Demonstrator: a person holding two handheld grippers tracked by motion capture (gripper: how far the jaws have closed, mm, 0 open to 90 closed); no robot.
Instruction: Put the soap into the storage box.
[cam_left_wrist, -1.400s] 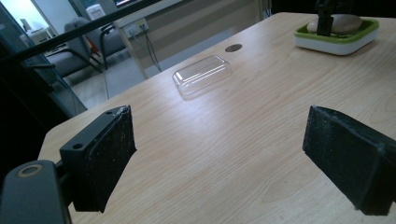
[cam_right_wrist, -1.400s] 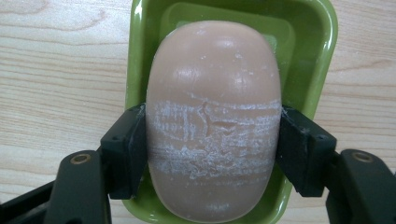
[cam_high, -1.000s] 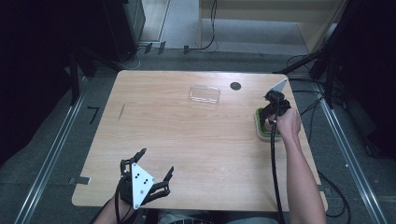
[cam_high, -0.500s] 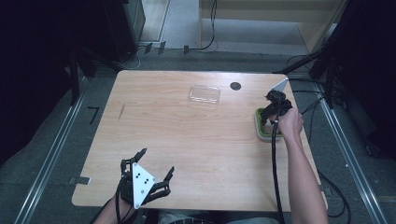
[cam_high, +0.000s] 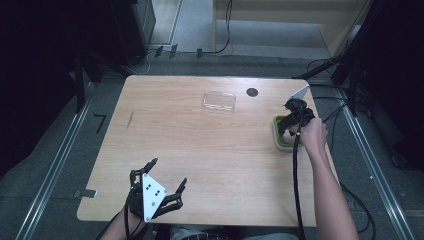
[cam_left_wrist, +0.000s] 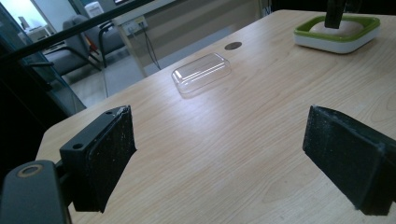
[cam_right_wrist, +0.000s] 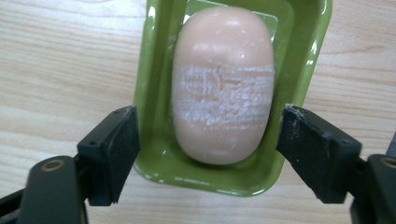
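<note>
From the high view, the right gripper (cam_high: 295, 116) hangs over the green soap dish (cam_high: 278, 134) at the table's (cam_high: 200, 150) right edge, while the left gripper (cam_high: 159, 186) rests idle near the front edge and the clear lid (cam_high: 219, 101) lies apart toward the far side. In the left gripper view its jaws stand wide with nothing between them, lid (cam_left_wrist: 201, 73) and dish (cam_left_wrist: 336, 37) well ahead. In the right gripper view the jaws, having just been opening, stand clear on either side of the soap bar (cam_right_wrist: 223, 84) lying in the dish (cam_right_wrist: 154, 93); the bar looks placed, the lid probably remaining.

Pink soap bar (cam_right_wrist: 222, 84) in green dish (cam_right_wrist: 154, 93), tool (cam_right_wrist: 208, 156) jaws just opened, astride both
</note>
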